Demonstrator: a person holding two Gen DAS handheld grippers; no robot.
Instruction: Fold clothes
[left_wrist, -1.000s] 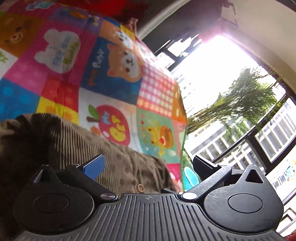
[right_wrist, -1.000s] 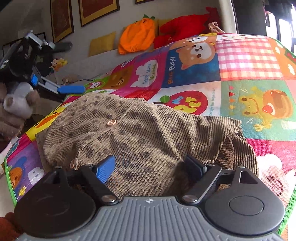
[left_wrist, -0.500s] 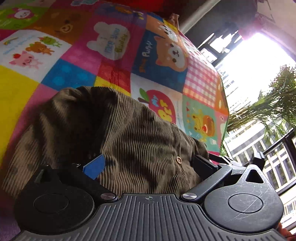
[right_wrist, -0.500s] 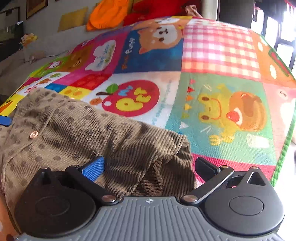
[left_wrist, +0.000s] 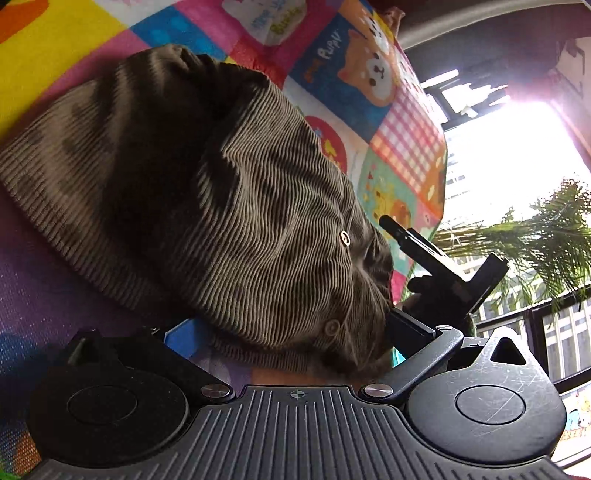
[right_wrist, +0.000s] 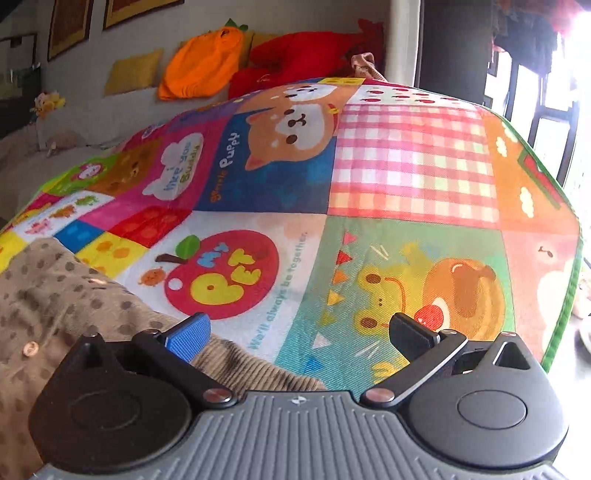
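A brown corduroy garment (left_wrist: 207, 192) with dark dots and small buttons lies bunched on a colourful play mat (left_wrist: 399, 147). My left gripper (left_wrist: 291, 332) is open, its jaws wide on either side of the garment's near edge, which lies between them. My right gripper (right_wrist: 299, 332) is open and empty, low over the mat (right_wrist: 406, 177), with the garment (right_wrist: 55, 302) to its left and a fold just under its blue fingertip (right_wrist: 188, 336). The right gripper also shows in the left wrist view (left_wrist: 443, 266), beyond the garment.
Orange (right_wrist: 203, 66) and red (right_wrist: 303, 55) cushions and a yellow one (right_wrist: 133, 72) lie past the mat's far edge. Windows (left_wrist: 517, 155) with palm fronds stand to the right. The mat's green edge (right_wrist: 565, 295) drops off at the right.
Both grippers have dropped lower and closer to the mat. The right gripper has moved right, off the garment onto open mat. The left gripper now has the garment's edge between its open jaws.
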